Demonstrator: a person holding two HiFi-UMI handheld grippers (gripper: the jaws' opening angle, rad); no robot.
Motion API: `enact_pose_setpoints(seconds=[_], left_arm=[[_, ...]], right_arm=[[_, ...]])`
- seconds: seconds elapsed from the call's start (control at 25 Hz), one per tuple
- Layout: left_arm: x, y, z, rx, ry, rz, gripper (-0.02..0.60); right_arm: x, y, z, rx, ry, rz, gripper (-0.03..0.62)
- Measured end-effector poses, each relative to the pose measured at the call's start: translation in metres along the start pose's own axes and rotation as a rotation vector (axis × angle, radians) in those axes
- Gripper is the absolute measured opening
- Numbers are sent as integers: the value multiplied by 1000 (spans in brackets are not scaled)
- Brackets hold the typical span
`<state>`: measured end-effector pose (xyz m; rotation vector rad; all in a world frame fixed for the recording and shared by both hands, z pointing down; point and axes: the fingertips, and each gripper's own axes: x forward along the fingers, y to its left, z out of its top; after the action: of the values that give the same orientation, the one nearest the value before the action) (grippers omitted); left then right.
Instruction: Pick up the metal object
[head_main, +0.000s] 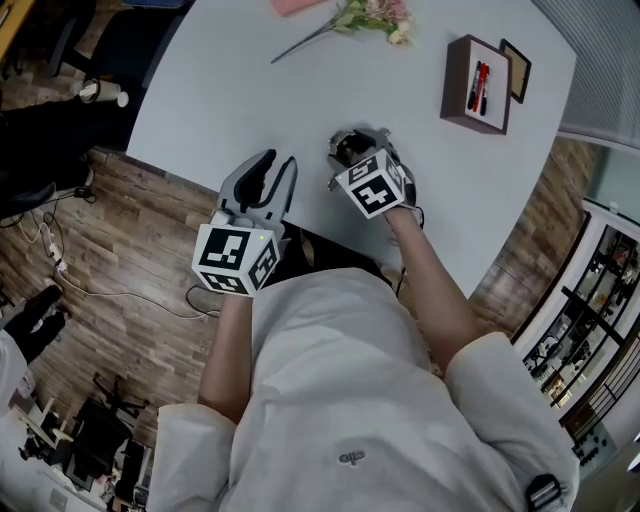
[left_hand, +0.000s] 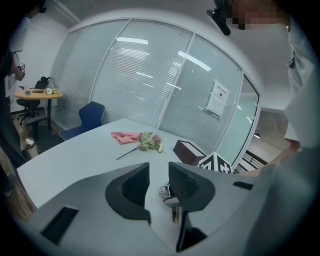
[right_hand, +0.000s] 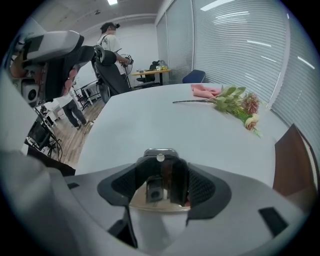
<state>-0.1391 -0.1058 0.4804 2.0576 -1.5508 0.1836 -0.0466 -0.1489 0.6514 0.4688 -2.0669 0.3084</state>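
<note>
My right gripper (right_hand: 161, 181) holds its fingers (right_hand: 201, 187) clamped on the metal object (right_hand: 160, 151) at the table's (head_main: 250, 90) near edge, ready to lift, while my left gripper (left_hand: 159, 176) idles alongside, fingers apart.

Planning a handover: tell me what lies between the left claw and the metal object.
Just bare table between the left claw and the metal object, per the head view.

— Where's room on the table (head_main: 200, 100)?
— Left and centre of frame, wide open. Flowers (head_main: 372, 17) line the top; a brown box (head_main: 478, 85) blocks upper right. Between left gripper (head_main: 277, 168) and right gripper (head_main: 352, 150), seemingly a narrow lane.
</note>
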Motion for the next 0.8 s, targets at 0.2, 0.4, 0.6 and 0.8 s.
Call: enact_pose_setpoints(seconds=[0.2, 0.4, 0.6, 0.8], left_arm=[[0, -9, 2, 17, -2, -18, 120], [-4, -19, 5, 39, -7, -38, 120], [-7, -28, 9, 67, -14, -59, 120], [-7, -34, 22, 98, -39, -70, 120]], right_arm=[[-14, -1, -1, 16, -20, -18, 290], [-29, -1, 3, 41, -56, -36, 291], [-53, -4, 14, 77, -134, -53, 290], [-86, -9, 34, 126, -250, -68, 290]])
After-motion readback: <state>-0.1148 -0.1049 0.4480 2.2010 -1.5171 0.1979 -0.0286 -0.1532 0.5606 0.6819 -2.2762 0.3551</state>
